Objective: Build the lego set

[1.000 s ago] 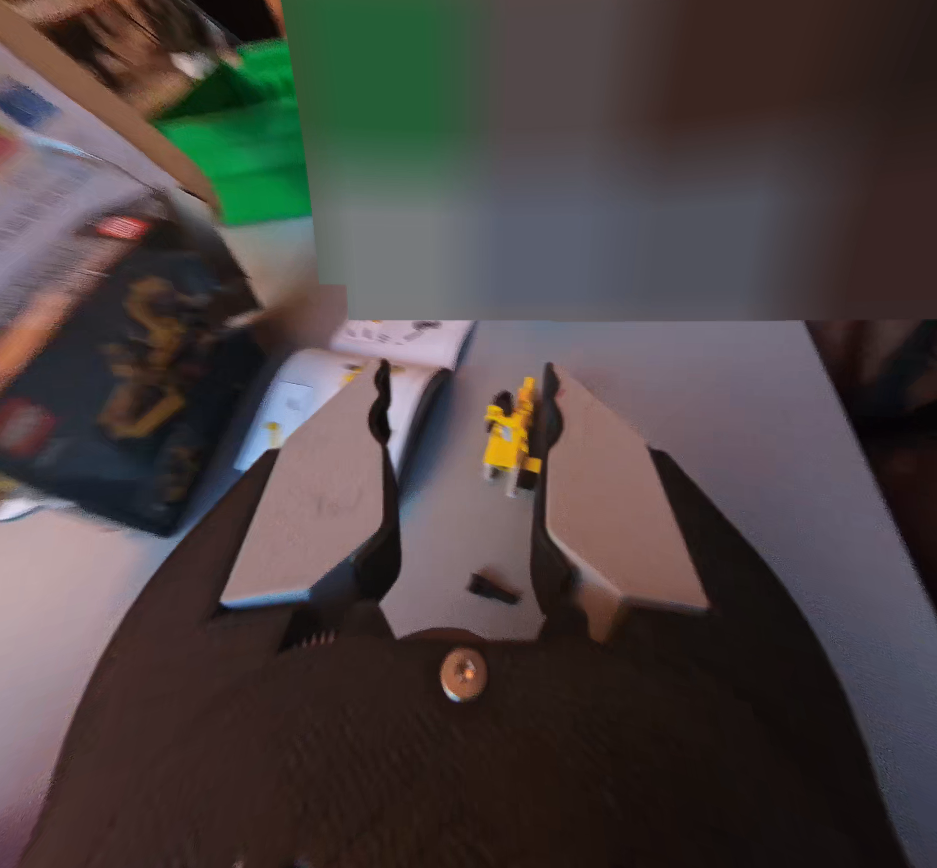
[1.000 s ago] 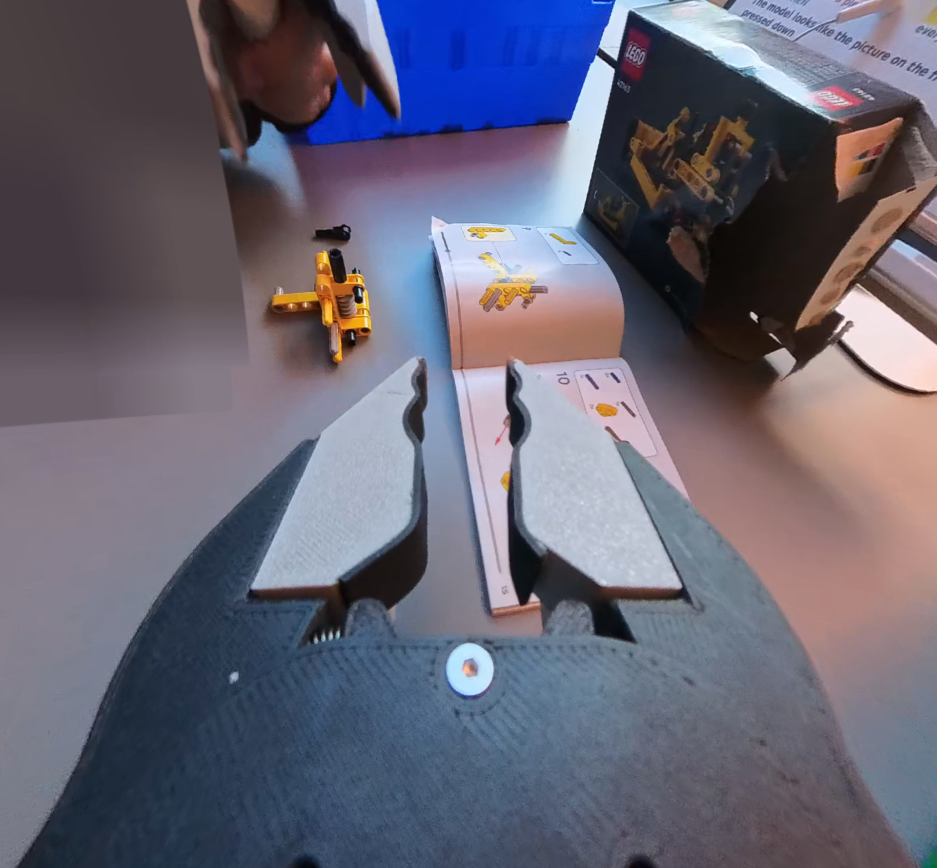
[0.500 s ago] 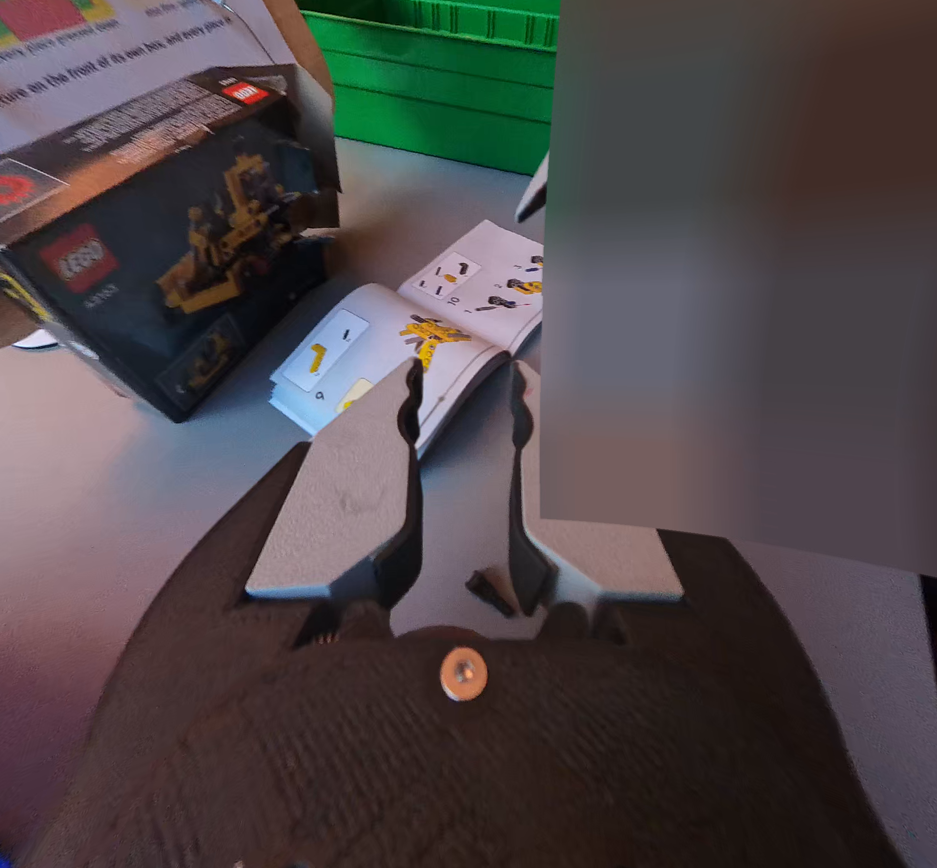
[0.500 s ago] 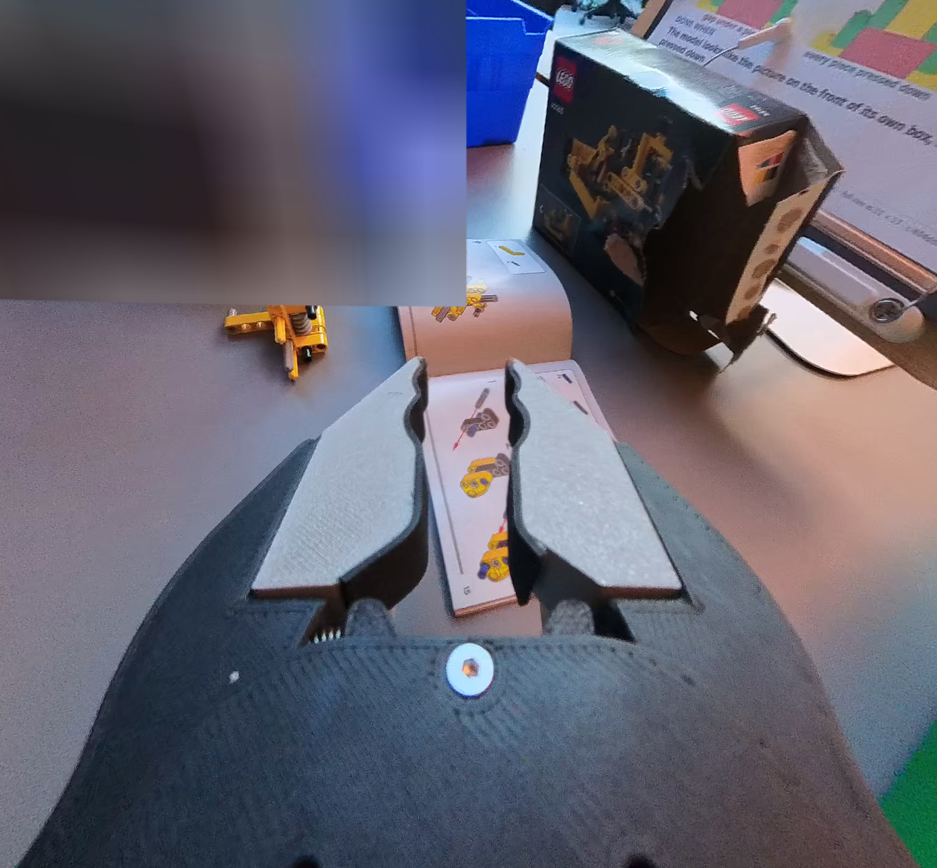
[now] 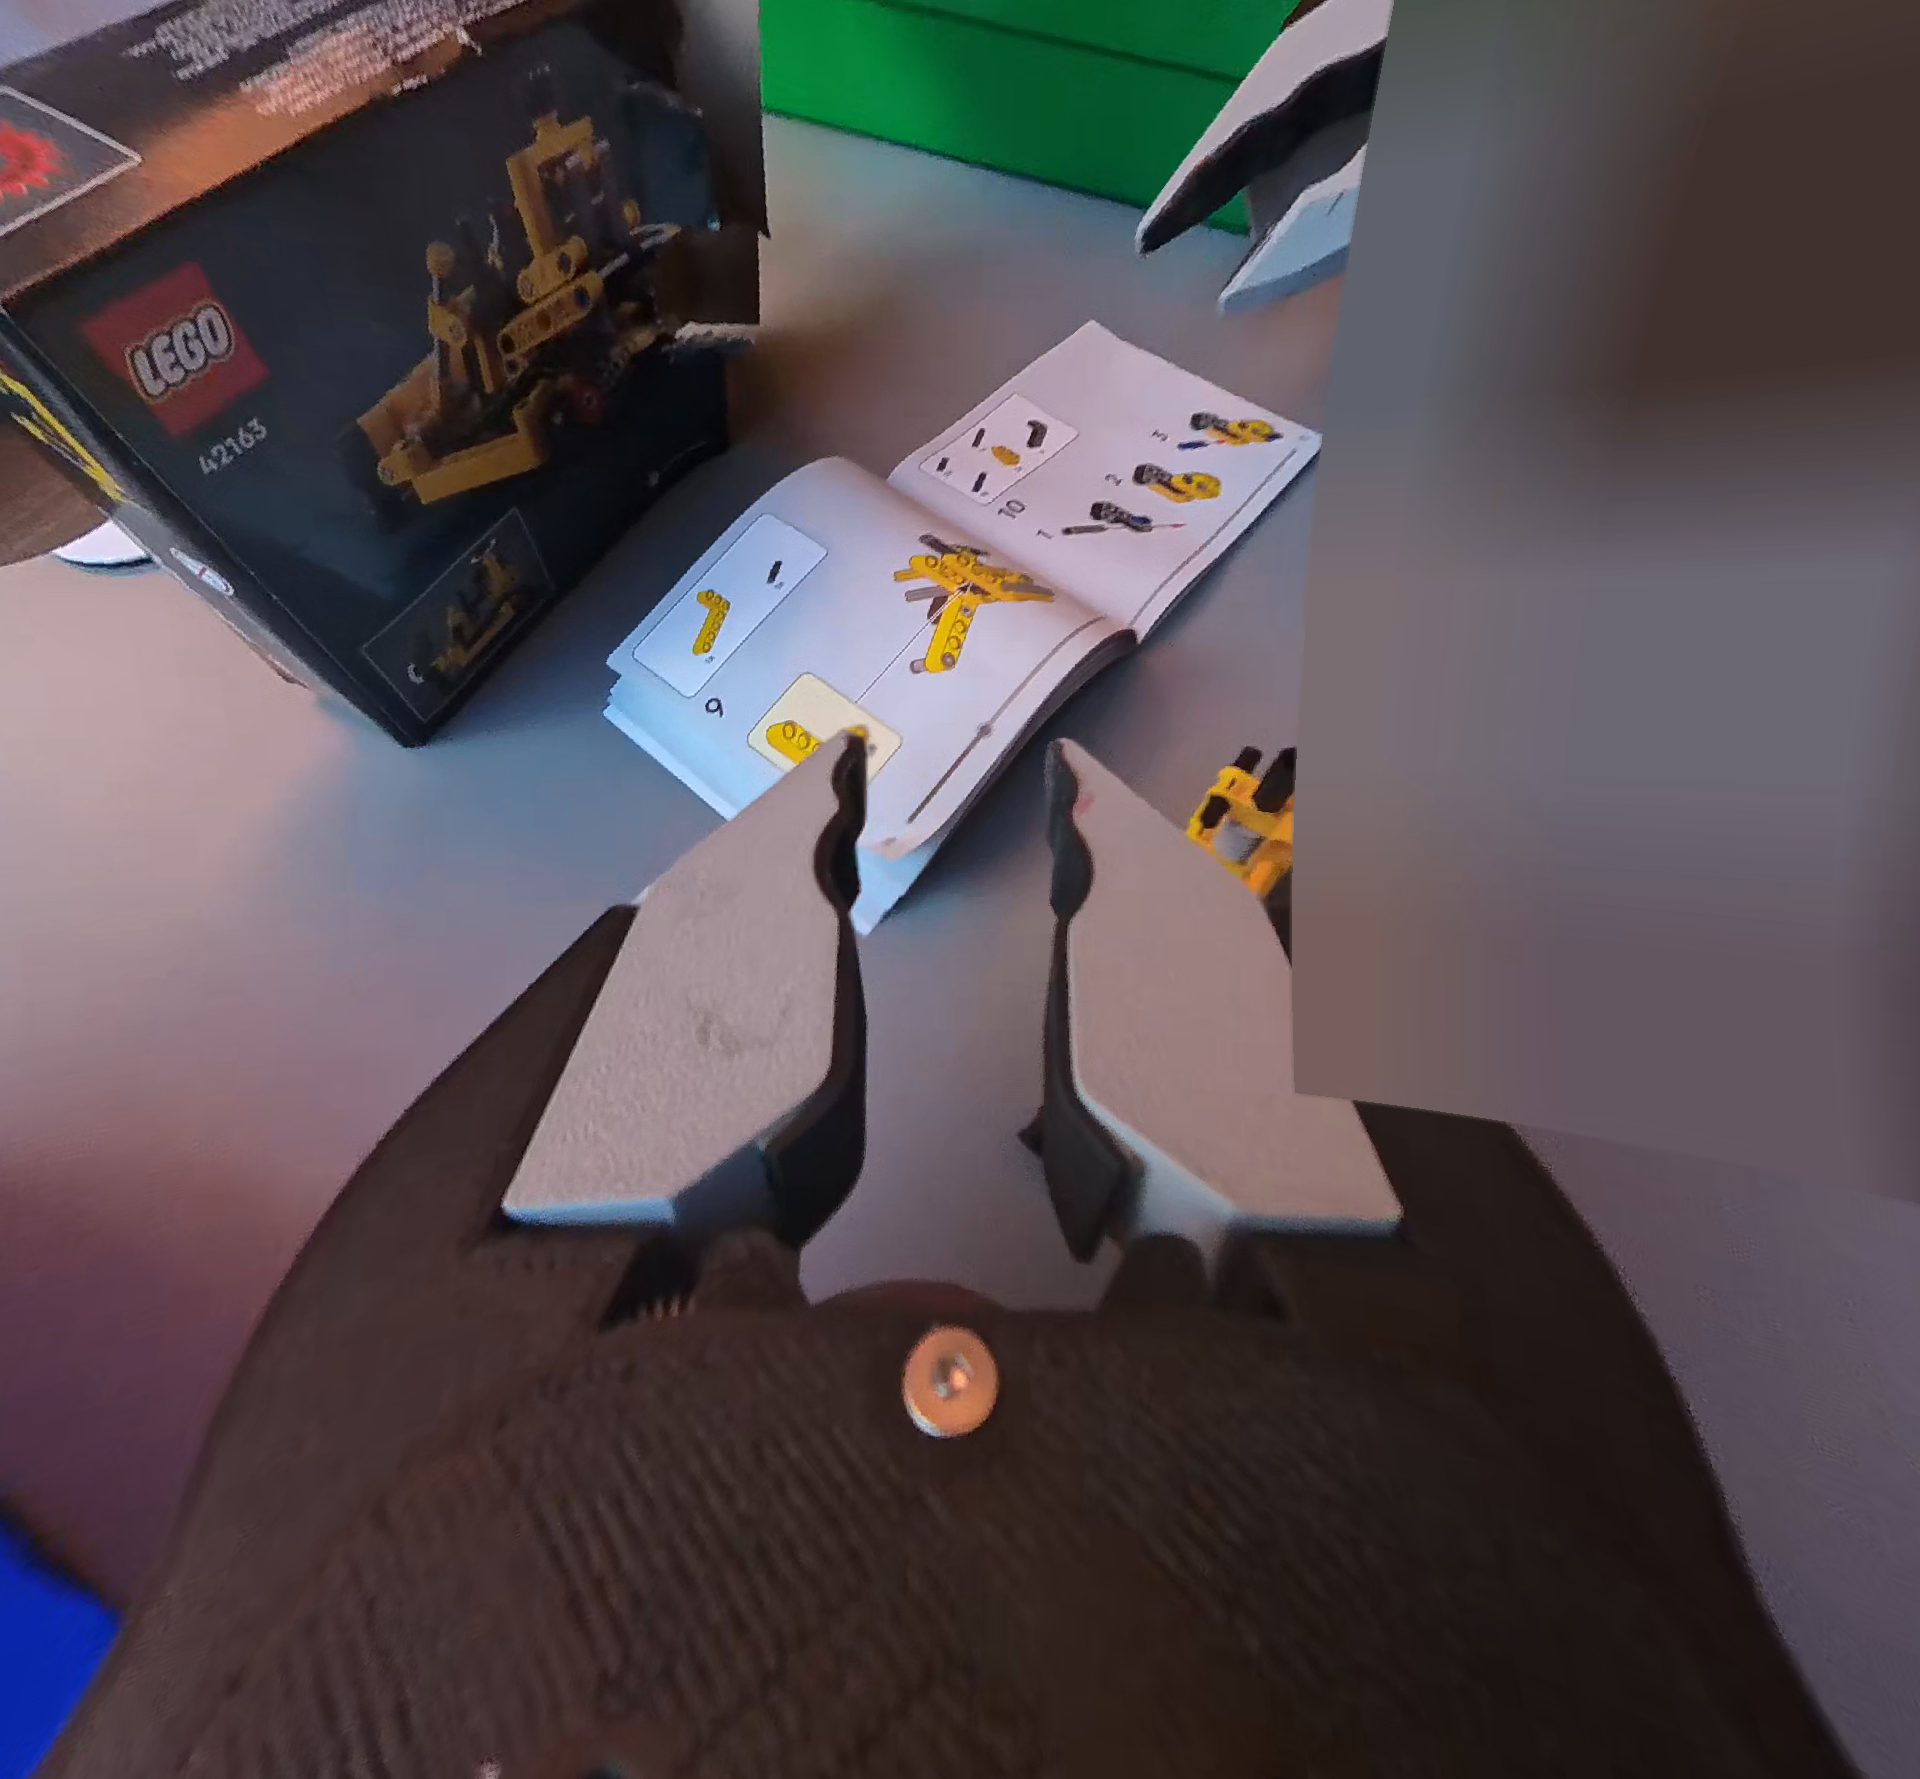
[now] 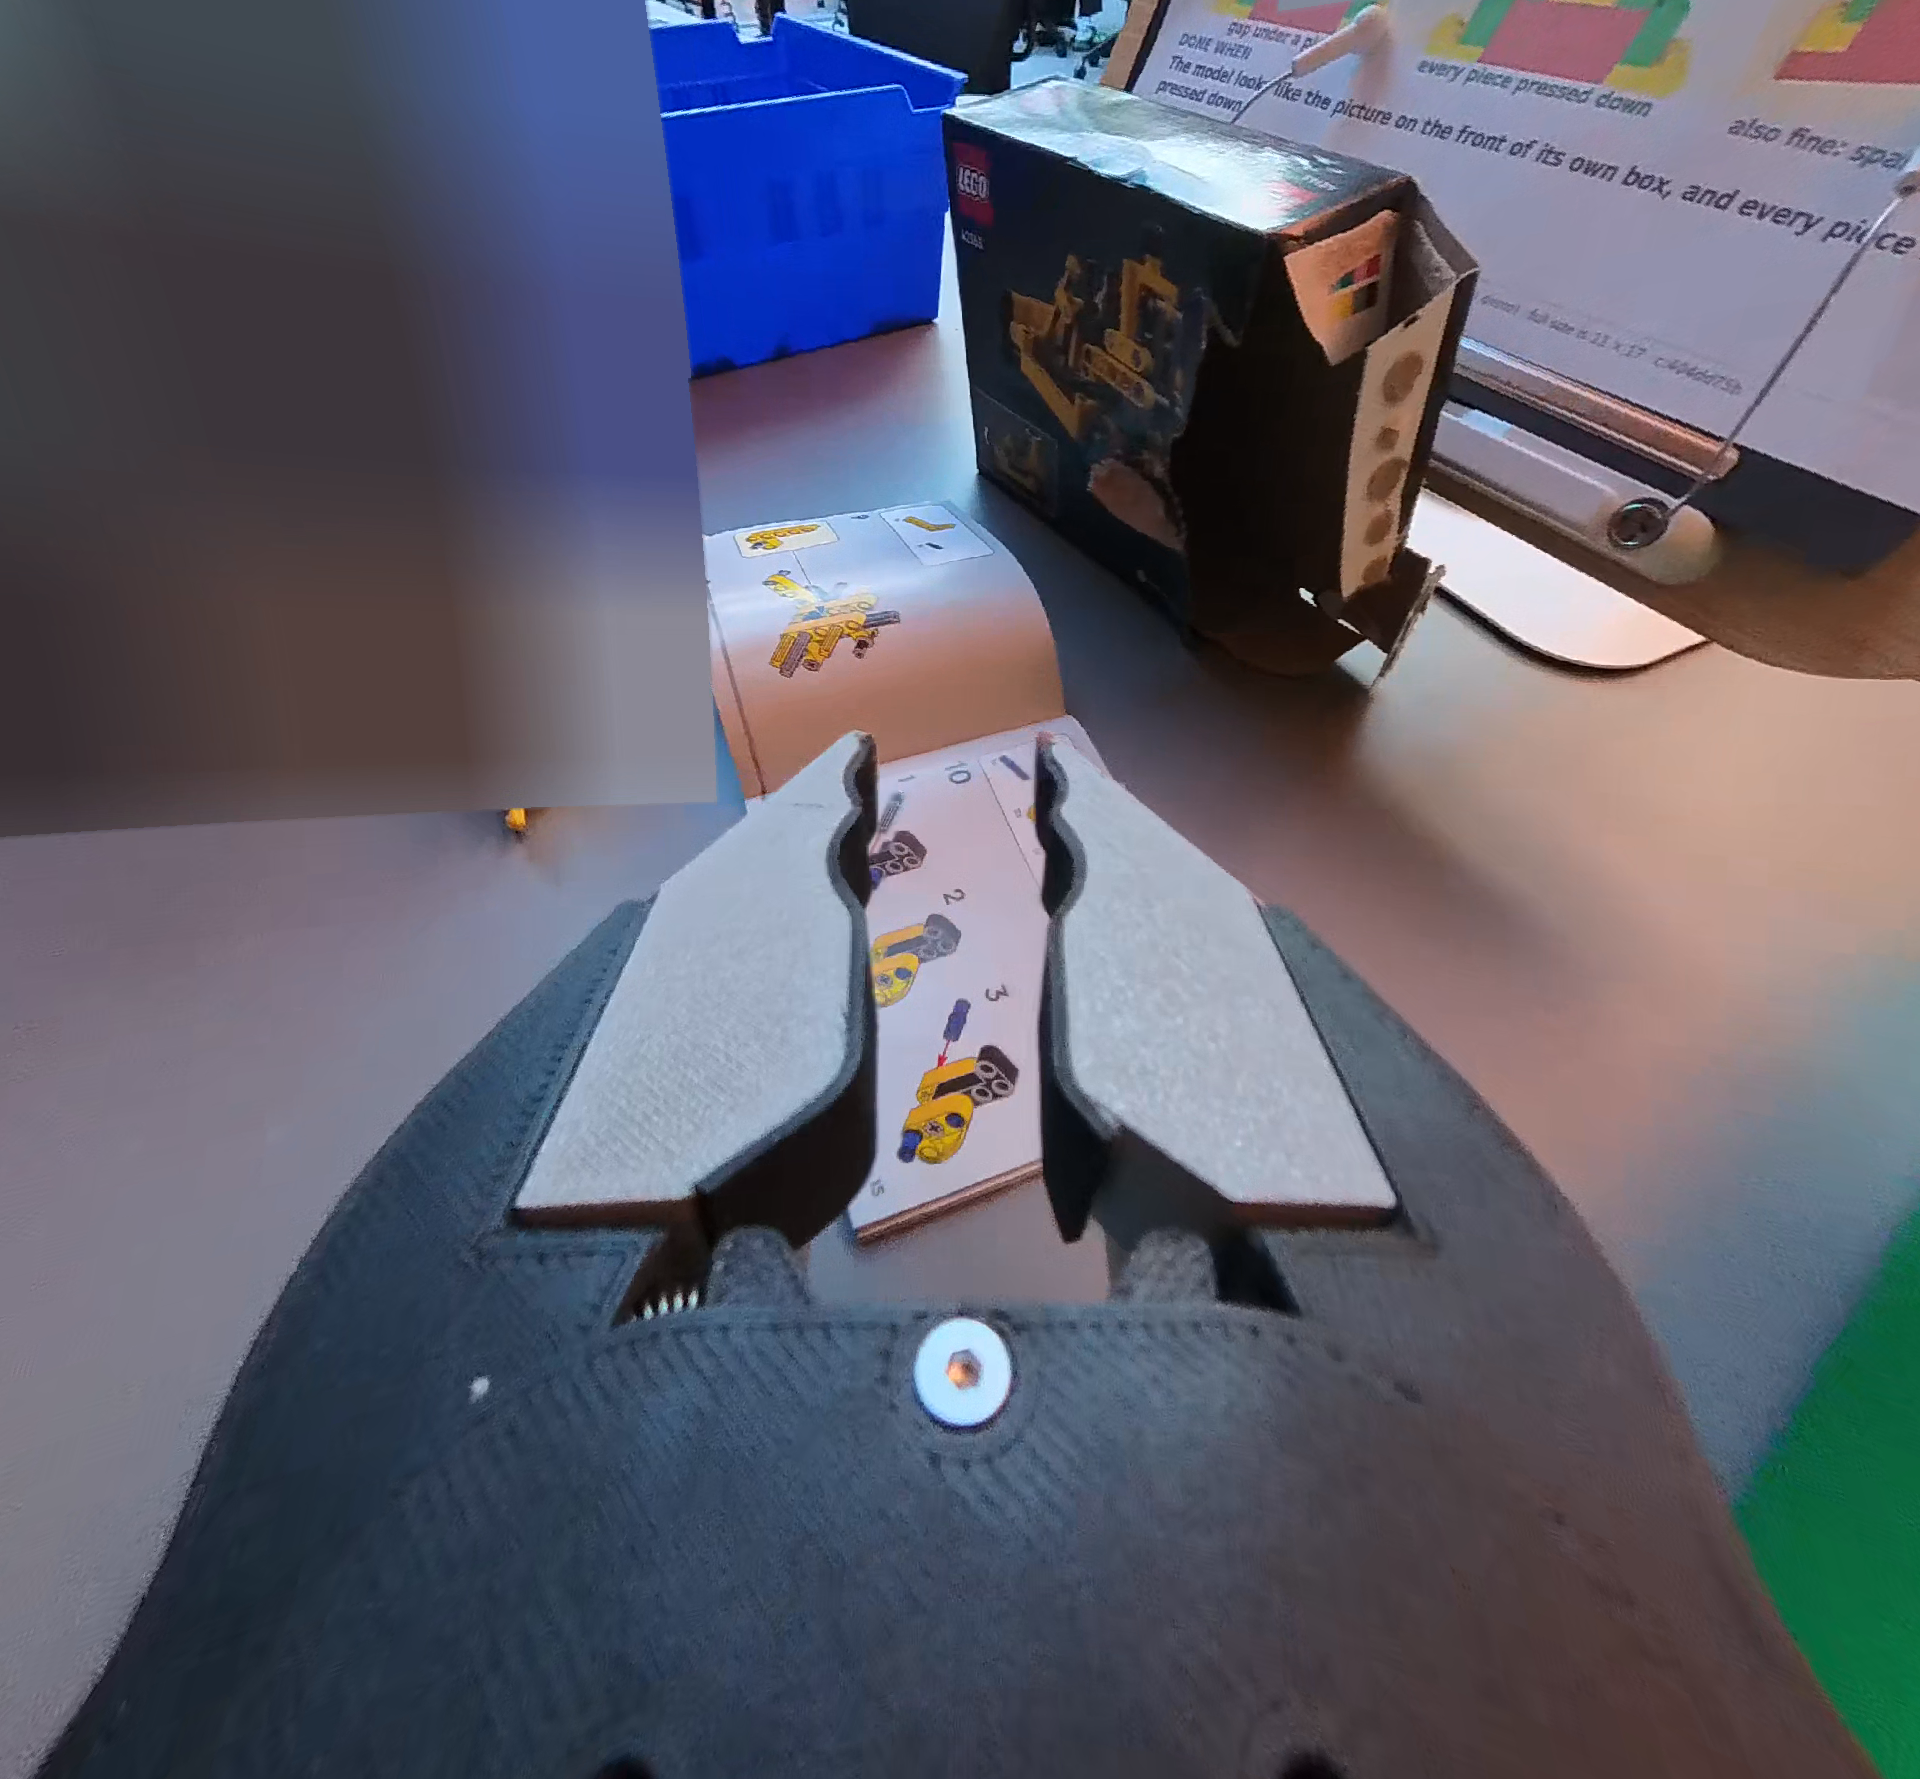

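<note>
The left gripper [image 5: 951, 763] points forward and downward, its jaws standing apart with nothing between the pads. The right gripper [image 6: 951, 758] is likewise angled down, jaws parted and bare. In the left wrist view the right gripper's pale fingertips [image 5: 1262, 202] show farther off, ahead and to the right, also apart.

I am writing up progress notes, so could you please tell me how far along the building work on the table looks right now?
Done: a small yellow assembly stands on the table, largely hidden by a blurred patch. In hand: nothing; the left gripper and right gripper both hang open over the open instruction booklet. Left: the assembly looks far smaller than the vehicle pictured on the dark box, so most of the building seems to remain.
</note>
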Motion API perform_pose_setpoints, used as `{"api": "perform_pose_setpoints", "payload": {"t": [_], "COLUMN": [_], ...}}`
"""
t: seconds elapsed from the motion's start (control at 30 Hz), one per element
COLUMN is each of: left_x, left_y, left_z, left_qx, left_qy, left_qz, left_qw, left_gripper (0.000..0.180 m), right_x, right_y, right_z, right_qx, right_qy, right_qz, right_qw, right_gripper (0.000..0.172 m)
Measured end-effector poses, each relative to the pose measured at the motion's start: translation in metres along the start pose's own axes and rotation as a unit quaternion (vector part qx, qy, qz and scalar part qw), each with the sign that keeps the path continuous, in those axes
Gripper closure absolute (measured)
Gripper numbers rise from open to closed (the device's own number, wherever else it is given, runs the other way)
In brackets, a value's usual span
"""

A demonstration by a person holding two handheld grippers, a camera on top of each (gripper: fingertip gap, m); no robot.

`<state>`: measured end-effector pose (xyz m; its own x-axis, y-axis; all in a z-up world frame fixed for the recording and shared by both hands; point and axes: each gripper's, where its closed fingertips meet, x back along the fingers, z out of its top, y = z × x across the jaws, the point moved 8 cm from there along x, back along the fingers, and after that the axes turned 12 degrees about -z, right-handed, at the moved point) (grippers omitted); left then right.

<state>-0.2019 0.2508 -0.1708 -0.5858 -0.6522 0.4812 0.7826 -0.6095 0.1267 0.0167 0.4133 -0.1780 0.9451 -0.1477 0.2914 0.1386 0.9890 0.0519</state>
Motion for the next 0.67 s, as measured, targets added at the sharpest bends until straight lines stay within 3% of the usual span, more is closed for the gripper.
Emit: {"api": "perform_pose_setpoints", "payload": {"t": [0.03, 0.23, 0.4, 0.53, 0.67], "left_x": [-0.001, -0.001, 0.006, 0.001, -0.006], "left_y": [-0.002, 0.001, 0.021, 0.033, 0.041], "left_z": [-0.002, -0.002, 0.01, 0.003, -0.01], "left_qx": [0.001, 0.016, -0.049, -0.068, -0.103], "left_qy": [-0.007, -0.015, 0.009, -0.016, -0.072], "left_qz": [0.002, -0.047, -0.103, -0.156, -0.157], "left_qw": [1.0, 0.999, 0.993, 0.985, 0.98], "left_gripper": [0.148, 0.134, 0.121, 0.113, 0.105], "right_x": [0.0, -0.003, -0.001, 0.0, -0.001], "right_y": [0.0, 0.002, 0.008, 0.014, 0.02], "right_z": [0.0, 0.0, 0.001, 0.001, -0.001], "right_qx": [0.0, 0.009, 0.026, 0.01, -0.018], "right_qy": [0.0, 0.001, 0.014, 0.014, -0.002], "right_qz": [0.001, -0.003, -0.029, -0.03, -0.014], "right_qw": [1.0, 1.0, 0.999, 0.999, 1.0], "right_gripper": [0.145, 0.144, 0.144, 0.142, 0.141]}}
